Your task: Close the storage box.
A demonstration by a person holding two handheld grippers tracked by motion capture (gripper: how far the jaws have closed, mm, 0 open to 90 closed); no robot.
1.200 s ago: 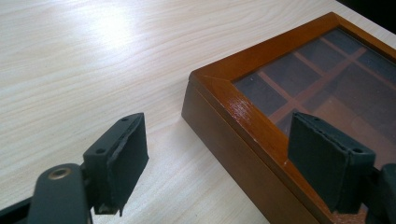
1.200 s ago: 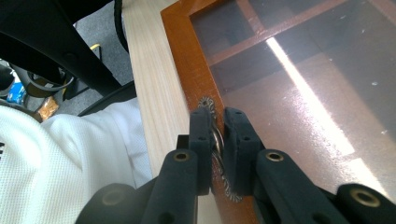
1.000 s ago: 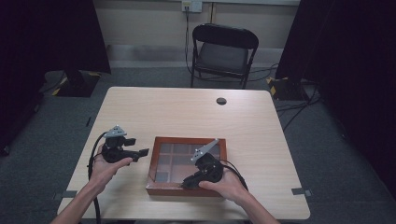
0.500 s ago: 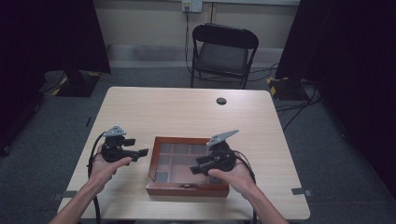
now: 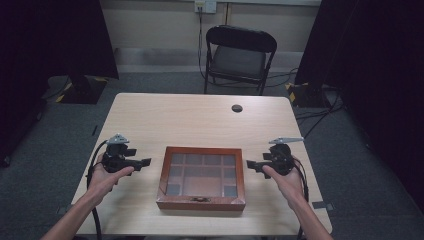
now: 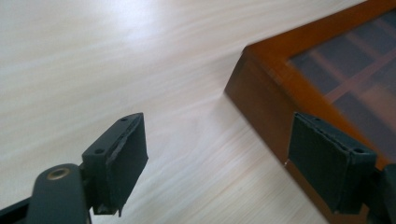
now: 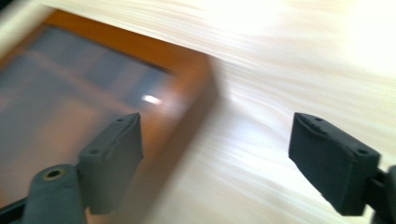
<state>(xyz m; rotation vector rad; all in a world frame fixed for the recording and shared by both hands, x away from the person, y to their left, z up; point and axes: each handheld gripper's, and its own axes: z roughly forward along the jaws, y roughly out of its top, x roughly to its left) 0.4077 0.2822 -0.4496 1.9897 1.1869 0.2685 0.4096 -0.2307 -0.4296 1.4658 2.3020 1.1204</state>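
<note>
1. Box (image 5: 201, 176) of brown wood with a glass lid: flat on the tabletop (image 5: 200, 120), close to the person's edge, right between the two hands. Lid down, with little squares under the glass and a small clasp on the near side.
2. Left gripper (image 5: 145, 162): spread wide, holding nothing, just beside the left wall of the box and not touching it.
3. Right gripper (image 5: 250, 165): spread wide too, holding nothing, just beside the right wall and pointing at it.
4. Likely step in hand: taking hold of the box from both sides. Hard to be sure, so go slow.
5. Bring both hands in at the same speed. Pushing from one side alone could slide the box away.
6. Aim for the wood frame, never the glass. Looks hard and slippery, that glass, and could crack.
7. Keep each gripper low and level, so one jaw goes over the top edge and the other stays by the wall.
8. Squeeze softly at first, then a bit more once the wood feels firm.
9. Keep the box flat if lifting. Tipping it could swing the lid up, as the clasp may not be locked.
</note>
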